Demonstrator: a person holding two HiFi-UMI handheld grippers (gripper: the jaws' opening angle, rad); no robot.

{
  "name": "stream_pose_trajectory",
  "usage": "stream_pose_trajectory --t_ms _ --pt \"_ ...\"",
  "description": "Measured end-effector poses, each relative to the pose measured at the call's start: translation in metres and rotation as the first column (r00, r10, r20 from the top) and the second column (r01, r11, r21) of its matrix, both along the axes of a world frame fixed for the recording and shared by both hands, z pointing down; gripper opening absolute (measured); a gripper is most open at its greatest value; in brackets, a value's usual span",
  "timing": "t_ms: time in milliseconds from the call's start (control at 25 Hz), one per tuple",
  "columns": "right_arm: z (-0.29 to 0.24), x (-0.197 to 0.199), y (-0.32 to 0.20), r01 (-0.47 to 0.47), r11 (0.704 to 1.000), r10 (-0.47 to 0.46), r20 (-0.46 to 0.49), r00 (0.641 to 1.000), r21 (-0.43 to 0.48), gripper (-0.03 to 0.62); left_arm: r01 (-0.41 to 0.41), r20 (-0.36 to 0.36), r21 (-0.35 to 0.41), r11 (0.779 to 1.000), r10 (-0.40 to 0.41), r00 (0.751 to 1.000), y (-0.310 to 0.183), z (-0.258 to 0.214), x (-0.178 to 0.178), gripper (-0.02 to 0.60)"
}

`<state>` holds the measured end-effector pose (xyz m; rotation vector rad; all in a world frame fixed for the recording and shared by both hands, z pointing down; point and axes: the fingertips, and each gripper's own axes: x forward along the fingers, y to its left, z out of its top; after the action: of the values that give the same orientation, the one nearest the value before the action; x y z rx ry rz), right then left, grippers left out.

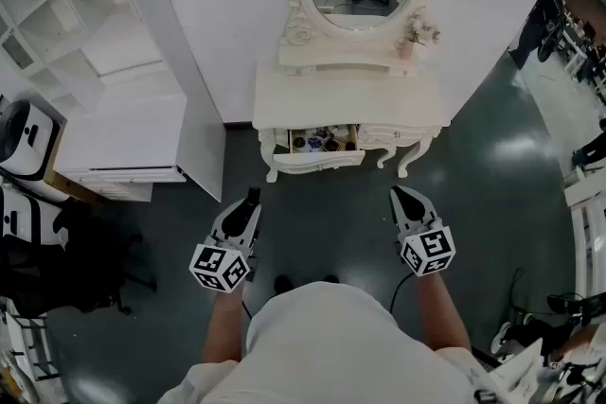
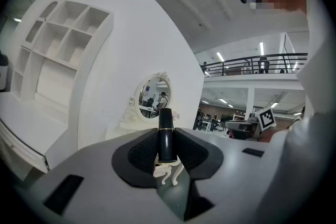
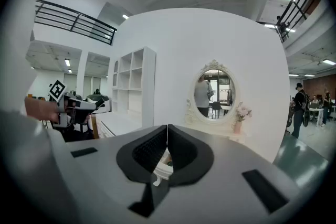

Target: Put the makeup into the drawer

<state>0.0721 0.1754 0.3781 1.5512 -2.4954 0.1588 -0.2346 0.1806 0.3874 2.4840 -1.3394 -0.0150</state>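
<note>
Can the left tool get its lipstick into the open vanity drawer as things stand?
Probably yes, after a step closer. The left tool grips the lipstick, the drawer stands pulled open toward it, and only floor lies between them.

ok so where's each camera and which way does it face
head view: on the person's head, looking steeply down at the white carved dressing table and open drawer; forearms, torso, left hand-held gripper and right hand-held gripper show.
left gripper view: on the left one, facing the table along jaws shut on a dark lipstick tube with a gold band; white shirt at right.
right gripper view: on the right one, facing the table along shut, empty jaws; other hand at left.
shared: both gripper views show the oval white-framed mirror.
</note>
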Motion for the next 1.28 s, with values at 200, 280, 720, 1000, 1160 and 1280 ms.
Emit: stream_pose_trajectory --t_ms 200,280,720,1000,1160,1280 --pt "0.000 0.001 -0.004 0.000 1.000 0.000 0.002 1.000 0.004 0.029 0.003 -0.001 -0.003 1.000 -0.003 1.000 -0.004 0.003 0.001 0.107" --pt "-0.001 0.003 -0.006 0.001 1.000 -0.001 0.002 1.000 0.005 0.029 0.002 0.000 -0.004 1.000 -0.002 1.000 -0.005 0.003 0.004 0.107" --pt "0.000 0.015 -0.011 -0.001 1.000 0.001 -0.018 1.000 0.001 0.031 0.014 0.007 0.003 1.000 -0.014 1.000 -0.004 0.001 0.015 0.107" --pt "-0.001 0.025 -0.011 0.038 0.999 -0.037 -0.026 0.999 0.006 0.031 0.038 0.018 0.010 0.999 -0.038 0.999 -0.001 -0.003 0.031 0.107" --pt "0.005 0.036 -0.011 0.057 0.998 -0.057 -0.050 0.997 0.001 0.031 0.052 0.014 0.006 0.999 -0.052 0.999 0.005 0.000 0.045 0.107" --pt "0.009 0.044 -0.009 0.077 0.997 -0.076 -0.077 0.994 0.000 0.031 0.064 0.005 -0.001 0.998 -0.063 0.998 0.012 0.004 0.057 0.107"
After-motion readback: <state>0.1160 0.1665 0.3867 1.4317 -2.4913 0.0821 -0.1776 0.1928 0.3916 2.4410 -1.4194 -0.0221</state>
